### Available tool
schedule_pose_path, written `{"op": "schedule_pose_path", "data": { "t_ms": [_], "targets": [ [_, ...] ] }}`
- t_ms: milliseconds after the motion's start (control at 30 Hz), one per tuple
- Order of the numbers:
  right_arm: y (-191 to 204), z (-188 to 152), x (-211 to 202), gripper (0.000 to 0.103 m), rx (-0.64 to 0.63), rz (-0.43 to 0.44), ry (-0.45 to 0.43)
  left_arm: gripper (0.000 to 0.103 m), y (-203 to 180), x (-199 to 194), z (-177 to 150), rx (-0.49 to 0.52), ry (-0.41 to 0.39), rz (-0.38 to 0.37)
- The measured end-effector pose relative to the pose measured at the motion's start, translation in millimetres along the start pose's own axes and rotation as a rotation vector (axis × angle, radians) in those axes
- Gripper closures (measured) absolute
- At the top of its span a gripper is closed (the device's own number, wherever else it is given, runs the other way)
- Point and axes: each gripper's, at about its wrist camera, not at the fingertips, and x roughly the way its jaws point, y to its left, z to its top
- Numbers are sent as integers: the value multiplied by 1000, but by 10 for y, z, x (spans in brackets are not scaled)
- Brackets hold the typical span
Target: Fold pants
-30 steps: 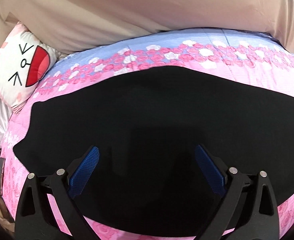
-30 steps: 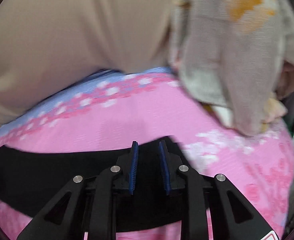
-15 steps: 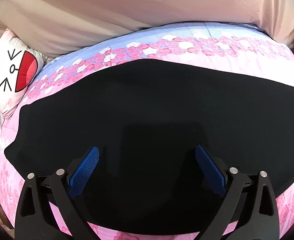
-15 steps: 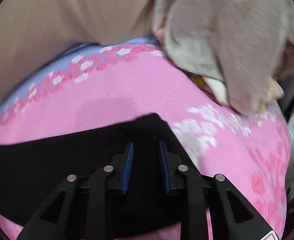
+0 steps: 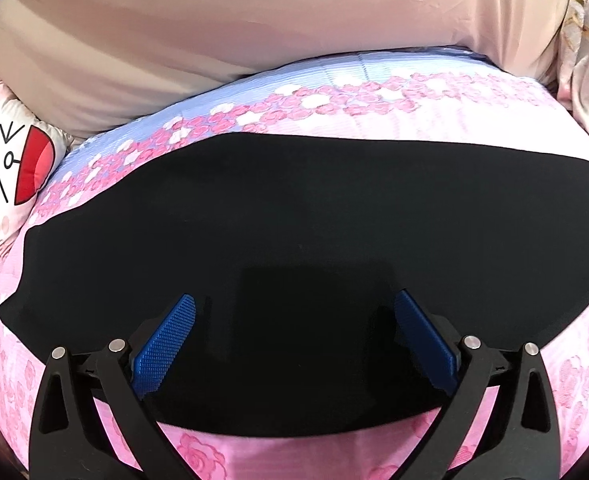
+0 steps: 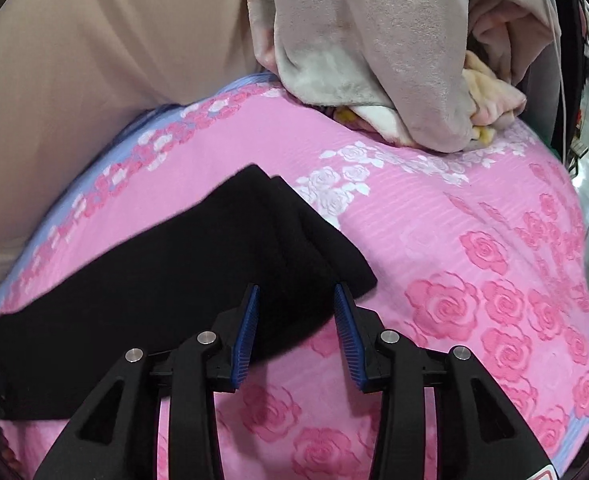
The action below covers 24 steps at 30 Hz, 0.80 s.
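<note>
Left gripper [image 5: 294,332]: spread wide, blue pads [image 5: 166,344] far apart, nothing pinched; poised above the near middle of the black pants [image 5: 294,220]. Beneath and beyond it, dark cloth lying flat, stretching from the far left to the far right of the left wrist view, near hem just short of the finger bases. No creases or seams readable in the black, so which end is waist and which is leg cannot be told.

Right gripper [image 6: 296,320]: partly apart and opening, pads [image 6: 246,332] clear of the cloth, nothing clamped. Between the tips, the near right corner of the pants [image 6: 174,280]; left finger over the black fabric, right finger over bare bedspread just beside the corner. Possibly two layers at that end, with a second edge peeking out at the far tip.

Under everything, a pink rose-print bedspread [image 6: 474,280], with a pale blue band [image 5: 314,76] along its far side. Further left, a white cartoon-face pillow [image 5: 10,168]. Far right, a heap of grey plush blanket [image 6: 374,40] resting on the bedspread, well apart from the pants. Behind, a beige sheet [image 5: 254,20].
</note>
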Motion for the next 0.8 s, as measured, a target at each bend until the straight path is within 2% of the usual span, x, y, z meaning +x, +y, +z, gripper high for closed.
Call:
{"op": "schedule_pose_path", "data": {
  "t_ms": [67,200,300,467,500,533,600,700,800],
  "targets": [
    [63,60,-36,64,-12,2,-6,5,-8,-27,8,1,-3,8],
    [145,37,-218,64,-64,-81,-52,5,6,-56,15,-3,-3,21],
    [93,28,-293,64,-55,-72,-71,5,0,-39,22,-6,4,21],
    [78,81,35,62,-83,-68,0,5,-123,-38,58,14,4,8],
    [94,73,78,72,-84,-67,7,5,-163,-60,65,22,0,3],
    [120,71,88,94,-93,-70,1,5,-193,-80,68,29,-4,1],
    [207,100,-16,95,-130,-80,-40,5,-239,-107,78,41,-9,1],
    [200,169,-173,97,-163,-153,-103,5,-271,-118,99,50,-11,5],
    [-82,119,126,95,-98,-142,4,5,-281,-66,95,47,-1,3]
  ]
}}
